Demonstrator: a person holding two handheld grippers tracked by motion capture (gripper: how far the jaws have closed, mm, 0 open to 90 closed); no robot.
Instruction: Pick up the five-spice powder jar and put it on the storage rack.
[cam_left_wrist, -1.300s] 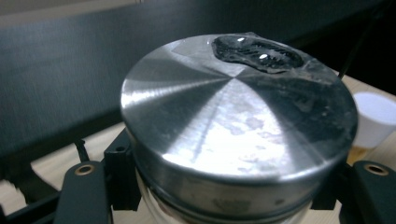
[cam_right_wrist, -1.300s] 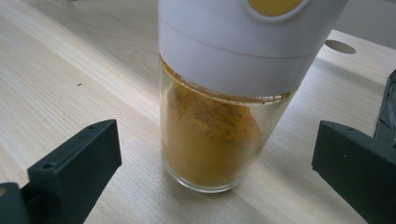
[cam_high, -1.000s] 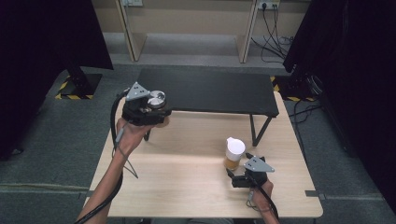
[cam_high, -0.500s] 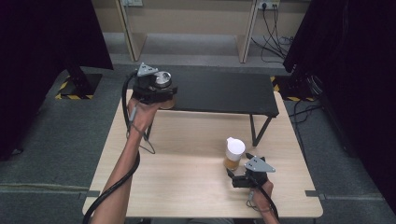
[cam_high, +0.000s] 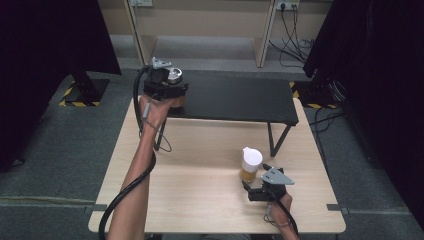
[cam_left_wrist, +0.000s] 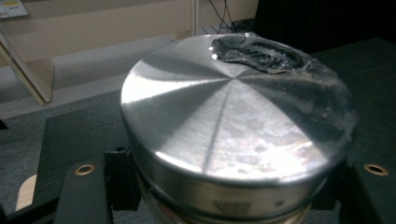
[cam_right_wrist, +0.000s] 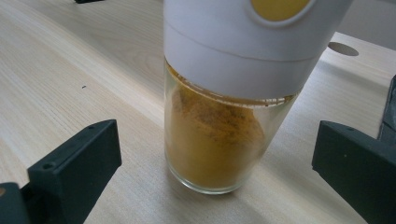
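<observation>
My left gripper (cam_high: 169, 91) is shut on a jar with a brushed-metal lid (cam_high: 174, 75), held at the left end of the black shelf (cam_high: 235, 97). In the left gripper view the lid (cam_left_wrist: 229, 116) sits between the two black jaws, which press on the jar's sides. I cannot tell whether the jar rests on the shelf. A glass spice jar (cam_high: 250, 163) with a white cap and orange powder stands on the wooden table (cam_high: 200, 170). My right gripper (cam_high: 249, 179) is open around it. In the right gripper view the spice jar (cam_right_wrist: 215, 140) stands apart from both jaws.
The black shelf stands on thin legs across the far half of the table. A cable (cam_high: 120, 200) trails along the left forearm. Beyond the table are wooden furniture legs (cam_high: 262, 40) and floor cables (cam_high: 295, 20). Dark curtains hang at both sides.
The left hand has carried the metal-lidded jar away from me and to the right, from beside the shelf's left end to over it. The right gripper and spice jar have stayed put.
</observation>
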